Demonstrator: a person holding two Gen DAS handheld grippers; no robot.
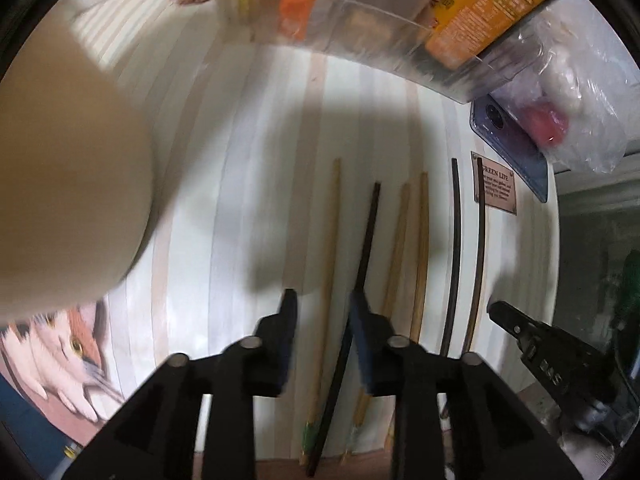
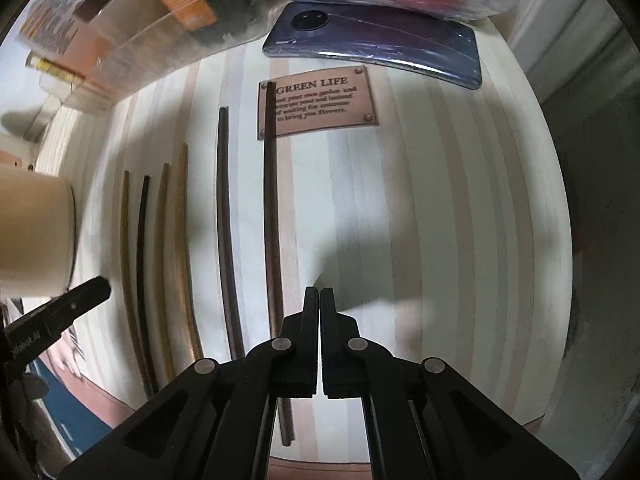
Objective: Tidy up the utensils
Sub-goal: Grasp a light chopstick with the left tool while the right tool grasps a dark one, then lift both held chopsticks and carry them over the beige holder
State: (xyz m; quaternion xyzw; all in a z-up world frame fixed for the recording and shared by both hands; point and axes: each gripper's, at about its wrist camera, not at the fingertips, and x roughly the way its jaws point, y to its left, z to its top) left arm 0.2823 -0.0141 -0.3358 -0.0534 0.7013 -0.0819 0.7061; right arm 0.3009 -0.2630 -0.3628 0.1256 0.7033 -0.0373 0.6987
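Several chopsticks lie side by side on a striped wooden table (image 1: 248, 200). In the left wrist view a light wooden chopstick (image 1: 330, 240) and a black chopstick (image 1: 366, 248) run between the fingers of my open left gripper (image 1: 322, 312). Two more wooden ones (image 1: 408, 248) and two dark brown ones (image 1: 466, 248) lie to the right. A beige cup (image 1: 68, 200) stands close on the left. My right gripper (image 2: 319, 300) is shut and empty, above the table just right of a dark brown chopstick (image 2: 271, 200). The cup (image 2: 36, 236) shows at far left.
A clear organizer (image 1: 360, 20) with orange boxes stands at the back. A blue phone (image 2: 372, 48) and a plastic bag (image 1: 568, 112) lie at the back right. A "GREEN LIFE" plaque (image 2: 320, 104) is fixed to the table. A cat-print mat (image 1: 60, 360) lies at the front left.
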